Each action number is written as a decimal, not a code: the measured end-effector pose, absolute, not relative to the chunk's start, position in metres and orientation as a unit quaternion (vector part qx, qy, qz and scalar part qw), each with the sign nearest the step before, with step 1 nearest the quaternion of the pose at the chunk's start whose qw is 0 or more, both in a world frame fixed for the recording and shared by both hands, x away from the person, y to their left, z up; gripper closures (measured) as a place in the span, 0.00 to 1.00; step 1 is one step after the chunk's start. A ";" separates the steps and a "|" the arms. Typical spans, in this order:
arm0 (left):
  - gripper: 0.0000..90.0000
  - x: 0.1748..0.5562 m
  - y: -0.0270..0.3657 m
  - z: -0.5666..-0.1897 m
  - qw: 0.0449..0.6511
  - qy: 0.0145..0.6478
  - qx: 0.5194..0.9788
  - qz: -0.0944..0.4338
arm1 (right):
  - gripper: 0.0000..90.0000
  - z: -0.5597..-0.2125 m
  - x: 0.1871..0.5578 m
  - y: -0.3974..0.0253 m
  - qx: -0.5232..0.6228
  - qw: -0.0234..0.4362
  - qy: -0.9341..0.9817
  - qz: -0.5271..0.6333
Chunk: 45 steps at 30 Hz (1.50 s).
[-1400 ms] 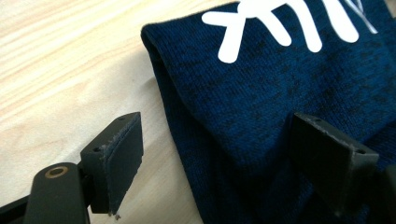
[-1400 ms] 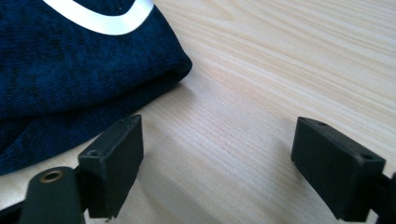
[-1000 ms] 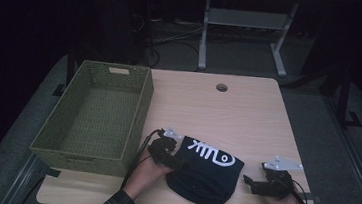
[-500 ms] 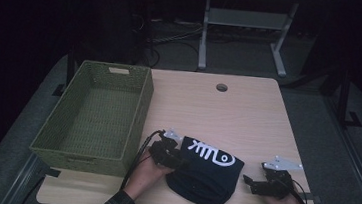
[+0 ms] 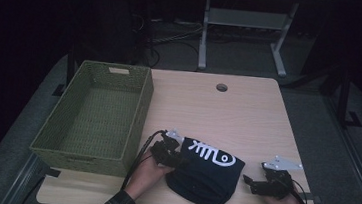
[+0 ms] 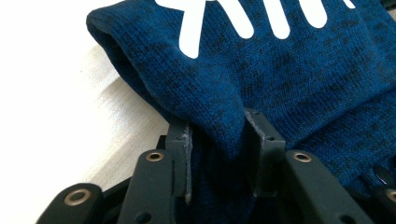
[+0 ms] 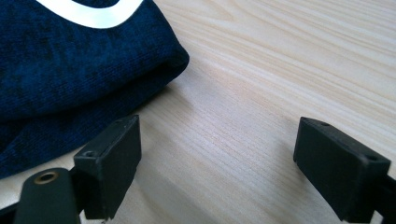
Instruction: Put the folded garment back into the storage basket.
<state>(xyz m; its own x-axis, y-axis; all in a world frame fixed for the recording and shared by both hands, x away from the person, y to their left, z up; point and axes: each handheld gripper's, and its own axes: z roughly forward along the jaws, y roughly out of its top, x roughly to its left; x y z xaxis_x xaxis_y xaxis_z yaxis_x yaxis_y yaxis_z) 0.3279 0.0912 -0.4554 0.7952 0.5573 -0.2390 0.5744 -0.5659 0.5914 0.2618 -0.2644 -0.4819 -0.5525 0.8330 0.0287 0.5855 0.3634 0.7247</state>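
Observation:
A folded dark blue knit garment (image 5: 207,172) with a white printed design lies near the table's front edge. My left gripper (image 5: 176,158) is at its left edge, jaws shut on a fold of the blue fabric (image 6: 219,135). My right gripper (image 5: 250,184) rests just right of the garment, open, with bare wood between its fingers (image 7: 112,158). The garment's corner (image 7: 154,60) lies just beyond the right gripper's left finger, apart from it.
A green woven basket (image 5: 92,113), empty inside, stands on the table's left side next to the garment. A round cable hole (image 5: 221,87) sits near the table's far edge. The light wood tabletop (image 5: 237,117) stretches behind the garment. Beyond it stands a grey table frame (image 5: 246,33).

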 end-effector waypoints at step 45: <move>0.79 0.335 0.079 -0.355 0.327 0.273 0.904 -0.040 | 0.16 -0.482 0.261 -0.264 0.440 0.173 0.807 0.354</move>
